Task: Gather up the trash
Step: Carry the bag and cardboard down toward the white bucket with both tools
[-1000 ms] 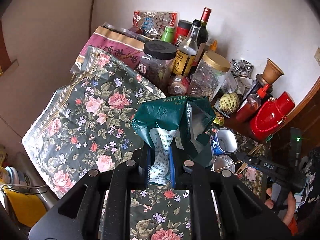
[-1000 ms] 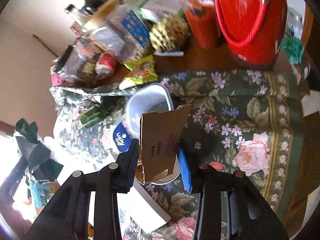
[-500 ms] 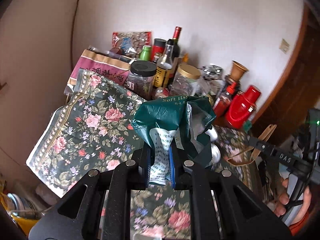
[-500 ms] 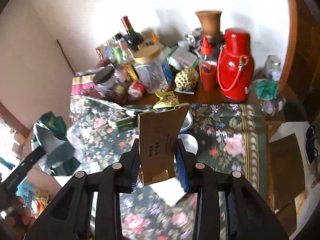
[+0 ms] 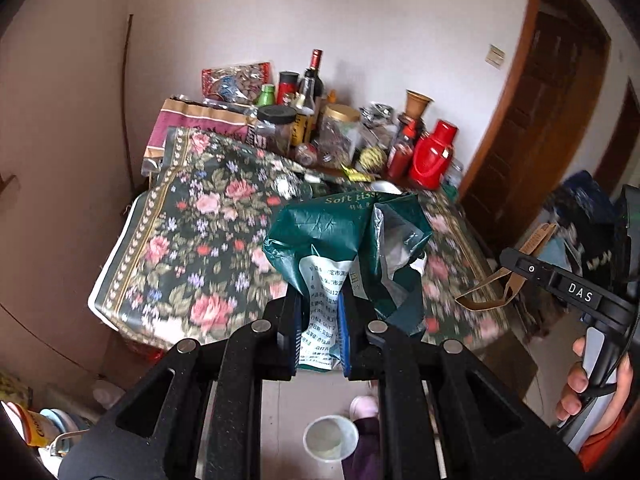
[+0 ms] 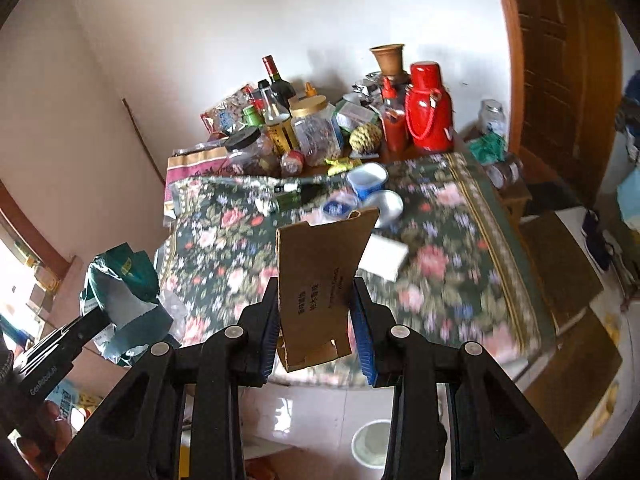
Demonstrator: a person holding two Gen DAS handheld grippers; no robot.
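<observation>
Both: the left gripper (image 5: 319,338) is pinching a green tissue wrapper (image 5: 344,236), jaws nearly shut. Meanwhile, the right gripper (image 6: 316,322) is clamping a cardboard piece (image 6: 320,280), jaws partly open.

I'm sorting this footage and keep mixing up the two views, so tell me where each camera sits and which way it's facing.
Left wrist: sits on the left claw, looking forward and down over the floral tablecloth; its fingers pinch a green tissue wrapper; the other hand shows at right.
Right wrist: sits on the right claw, looking down at the same table; its fingers clamp a cardboard piece; the left claw's arm enters lower left.
Shared: the tablecloth, the red thermos, the green wrapper.
</observation>
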